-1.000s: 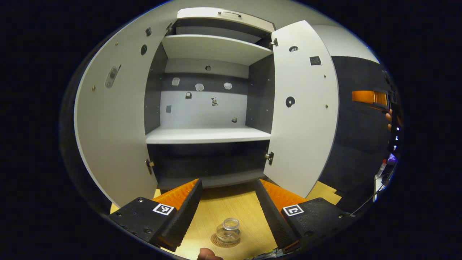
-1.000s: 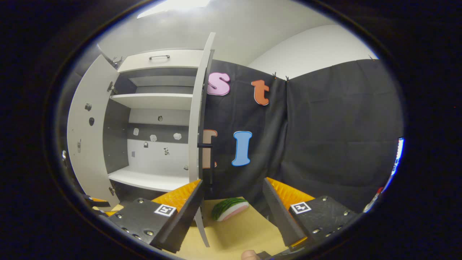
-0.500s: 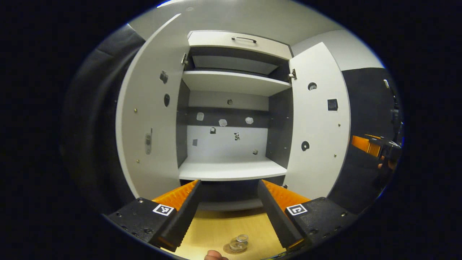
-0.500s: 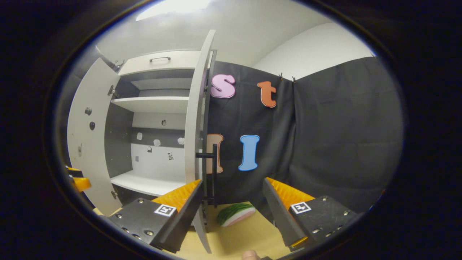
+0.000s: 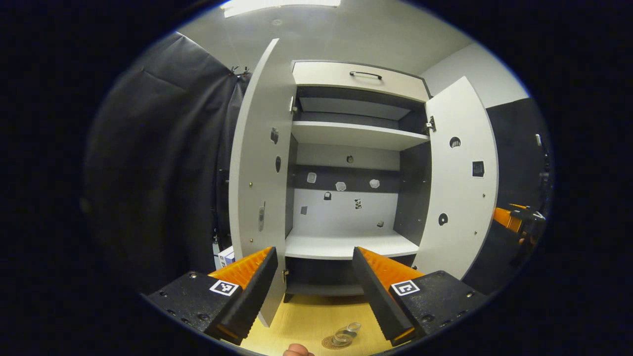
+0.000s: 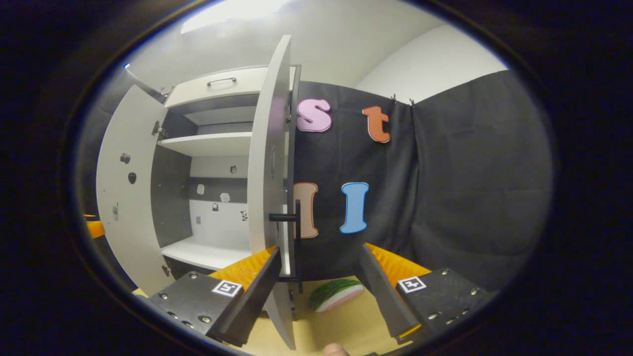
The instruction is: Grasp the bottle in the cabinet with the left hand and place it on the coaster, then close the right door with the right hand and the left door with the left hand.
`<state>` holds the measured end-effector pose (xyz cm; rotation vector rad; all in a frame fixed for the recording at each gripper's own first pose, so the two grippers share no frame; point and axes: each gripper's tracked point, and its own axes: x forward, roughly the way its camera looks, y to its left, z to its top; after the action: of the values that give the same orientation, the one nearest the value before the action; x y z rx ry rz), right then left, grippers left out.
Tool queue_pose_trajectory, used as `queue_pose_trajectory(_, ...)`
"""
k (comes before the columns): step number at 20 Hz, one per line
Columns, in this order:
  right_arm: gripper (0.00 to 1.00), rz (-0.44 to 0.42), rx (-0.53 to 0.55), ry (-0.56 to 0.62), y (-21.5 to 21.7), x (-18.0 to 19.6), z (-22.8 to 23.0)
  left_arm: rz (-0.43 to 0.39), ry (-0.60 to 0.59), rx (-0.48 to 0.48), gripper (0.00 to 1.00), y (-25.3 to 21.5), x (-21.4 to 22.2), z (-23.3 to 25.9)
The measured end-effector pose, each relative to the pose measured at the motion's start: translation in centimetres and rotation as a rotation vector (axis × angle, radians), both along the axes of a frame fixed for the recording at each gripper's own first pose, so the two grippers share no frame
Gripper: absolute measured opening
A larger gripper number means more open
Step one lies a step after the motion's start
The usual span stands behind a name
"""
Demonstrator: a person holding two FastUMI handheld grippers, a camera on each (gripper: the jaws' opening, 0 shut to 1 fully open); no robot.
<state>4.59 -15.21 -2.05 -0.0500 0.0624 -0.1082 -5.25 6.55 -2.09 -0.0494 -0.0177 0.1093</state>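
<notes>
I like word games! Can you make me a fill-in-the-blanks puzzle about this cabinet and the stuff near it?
1. The bottle stands on the ____.
2. Both cabinet doors are ____.
3. The left tool is open and holds ____.
4. The striped slice on the table in front of the right tool looks like ____.

Missing words: coaster; open; nothing; watermelon

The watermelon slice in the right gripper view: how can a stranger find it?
Find the tall white cabinet with both doors open. Beside its right door, on the wooden table, lies the watermelon slice, green-striped rind above pink.
</notes>
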Motion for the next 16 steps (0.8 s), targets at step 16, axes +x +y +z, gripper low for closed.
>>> queue_pose_trajectory(16, 0.99, 0.3, 0.067, 0.035, 11.4, 3.2, -1.3, 0.159, 0.0, -0.061, 0.97, 6.0, -2.6, -0.7)
